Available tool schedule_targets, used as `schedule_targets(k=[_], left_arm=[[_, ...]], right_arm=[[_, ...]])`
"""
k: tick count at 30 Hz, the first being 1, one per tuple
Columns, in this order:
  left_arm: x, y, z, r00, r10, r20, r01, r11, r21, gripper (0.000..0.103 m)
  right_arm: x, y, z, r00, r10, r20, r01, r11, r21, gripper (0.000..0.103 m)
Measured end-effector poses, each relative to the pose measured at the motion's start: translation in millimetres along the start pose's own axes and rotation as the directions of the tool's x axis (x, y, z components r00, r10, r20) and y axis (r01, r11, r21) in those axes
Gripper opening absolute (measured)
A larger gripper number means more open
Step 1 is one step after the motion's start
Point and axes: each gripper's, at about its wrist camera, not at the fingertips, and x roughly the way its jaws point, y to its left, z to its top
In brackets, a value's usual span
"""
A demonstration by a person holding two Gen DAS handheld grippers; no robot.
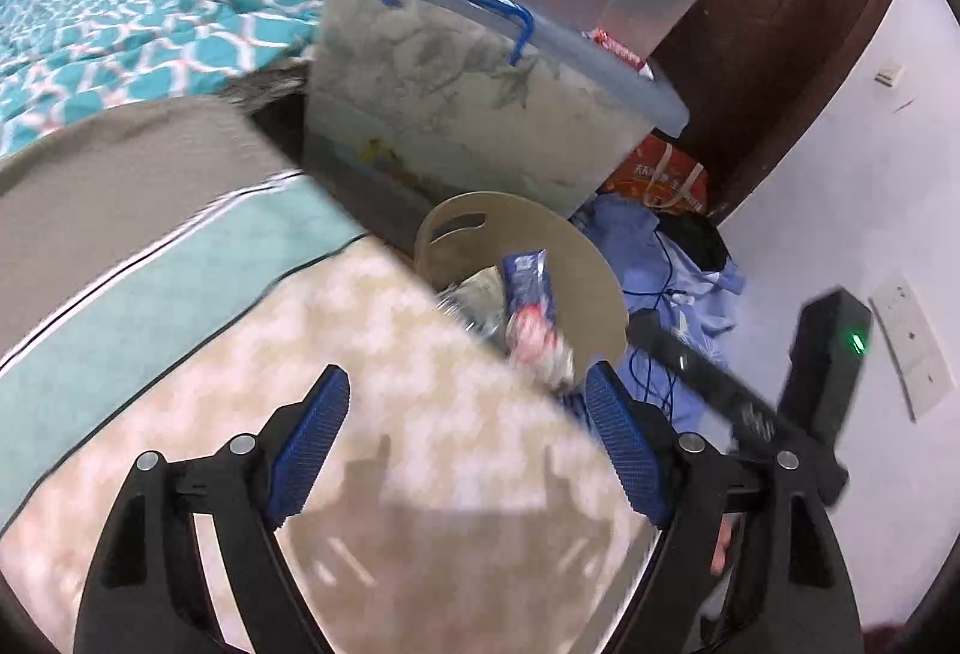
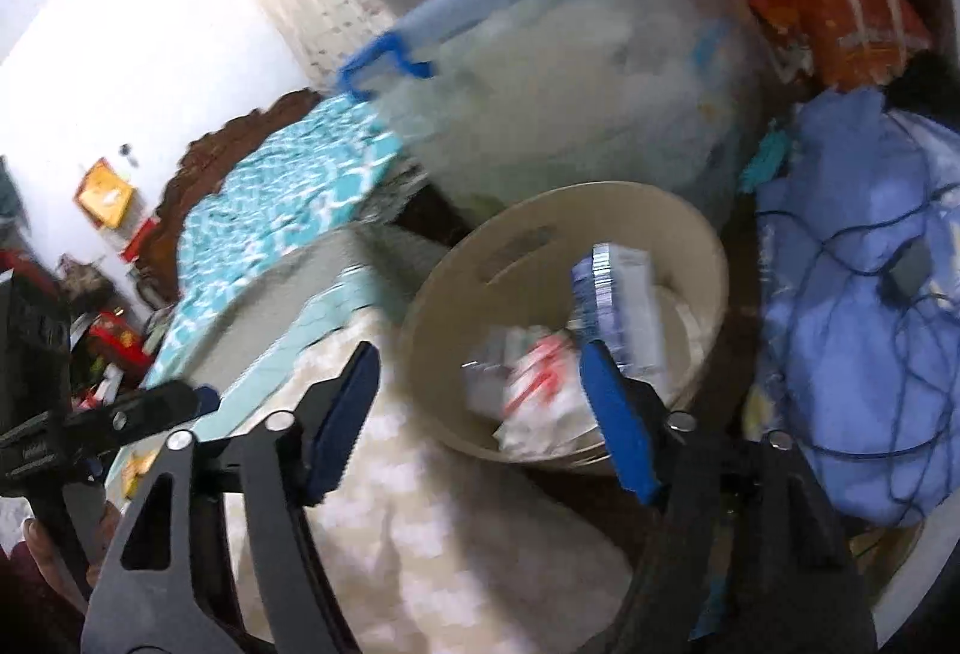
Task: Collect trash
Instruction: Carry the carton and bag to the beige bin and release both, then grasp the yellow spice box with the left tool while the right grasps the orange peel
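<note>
A beige round bin (image 1: 456, 217) (image 2: 606, 193) stands on the floor against the bed's edge, with crumpled wrappers inside. A blue and white packet (image 1: 528, 282) (image 2: 618, 294) stands tilted at the top of the bin's contents, beside a red and white wrapper (image 2: 540, 375). My left gripper (image 1: 468, 384) hovers open above the bed's edge, just short of the bin, and nothing sits between its blue pads. My right gripper (image 2: 480, 360) is open over the near rim of the bin, also with nothing in it. Each view shows the other gripper at its side.
Two clear storage boxes (image 1: 480, 114), one with a blue handle, are stacked behind the bin. A teal patterned quilt (image 1: 120, 24) covers the bed at left. A heap of blue cloth with a cable (image 2: 870, 324) and an orange bag (image 1: 660, 174) lie right of the bin.
</note>
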Motion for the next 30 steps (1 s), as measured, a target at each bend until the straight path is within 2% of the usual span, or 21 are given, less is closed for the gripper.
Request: schedule_targets(k=[4,6,8,11,14,15,16,17,18,20,21,23,26,29,30], left_arm=[[-76.0,50.0,-37.7,0.997,0.066,0.049,-0.062,0.996,-0.062,0.077],[-109.6,82.2,-55.0,0.986,0.153,0.064,-0.145,0.982,-0.123,0.077],[-143.2,121.1,-71.7,0.961,0.268,0.072,-0.249,0.946,-0.21,0.077],[-195.5,196.3,-90.0,0.89,0.453,0.056,-0.394,0.825,-0.406,0.077],[-235.6,284.7,-103.4,0.772,0.635,-0.036,-0.52,0.598,-0.611,0.078],[-241.5,309.7,-106.4,0.747,0.66,-0.077,-0.538,0.532,-0.654,0.079],[-244.7,325.9,-108.0,0.737,0.668,-0.102,-0.541,0.492,-0.682,0.079],[-244.8,348.2,-109.8,0.733,0.668,-0.127,-0.532,0.448,-0.718,0.079],[-241.4,362.8,-109.2,0.737,0.66,-0.149,-0.531,0.427,-0.732,0.079],[-227.7,382.3,-105.2,0.737,0.645,-0.204,-0.558,0.41,-0.721,0.079],[-223.1,386.9,-103.7,0.743,0.638,-0.204,-0.554,0.414,-0.722,0.085],[-215.7,388.0,-97.9,0.729,0.655,-0.198,-0.566,0.416,-0.712,0.089],[-206.1,378.9,-93.2,0.734,0.651,-0.192,-0.58,0.454,-0.677,0.089],[-205.6,376.6,-94.9,0.785,0.603,-0.138,-0.506,0.498,-0.704,0.089],[-206.1,374.3,-93.6,0.788,0.602,-0.128,-0.498,0.503,-0.706,0.089]], right_arm=[[6.8,38.3,-10.7,0.997,0.071,-0.034,-0.073,0.996,-0.06,0.068],[16.2,62.7,-19.4,0.991,0.106,-0.076,-0.114,0.988,-0.101,0.068],[25.5,85.8,-29.0,0.985,0.129,-0.113,-0.144,0.98,-0.136,0.069],[36.4,117.9,-44.4,0.972,0.169,-0.163,-0.194,0.969,-0.154,0.07],[48.9,147.7,-63.3,0.957,0.198,-0.214,-0.235,0.957,-0.167,0.07],[52.4,157.1,-69.1,0.952,0.203,-0.231,-0.245,0.954,-0.173,0.07],[54.0,164.2,-74.1,0.948,0.206,-0.243,-0.253,0.951,-0.18,0.07],[55.2,172.2,-80.3,0.944,0.206,-0.256,-0.258,0.947,-0.189,0.07],[55.7,178.9,-86.3,0.942,0.205,-0.266,-0.261,0.945,-0.198,0.07],[56.4,188.3,-96.6,0.937,0.201,-0.287,-0.265,0.942,-0.206,0.07],[56.3,191.6,-100.6,0.935,0.197,-0.296,-0.264,0.942,-0.208,0.07],[57.3,194.6,-104.3,0.933,0.183,-0.311,-0.256,0.942,-0.214,0.071],[60.8,207.6,-103.9,0.926,0.176,-0.334,-0.261,0.937,-0.231,0.071],[66.2,239.7,-100.6,0.914,0.192,-0.358,-0.301,0.912,-0.28,0.072],[70.6,256.6,-100.3,0.905,0.198,-0.377,-0.324,0.894,-0.309,0.072]])
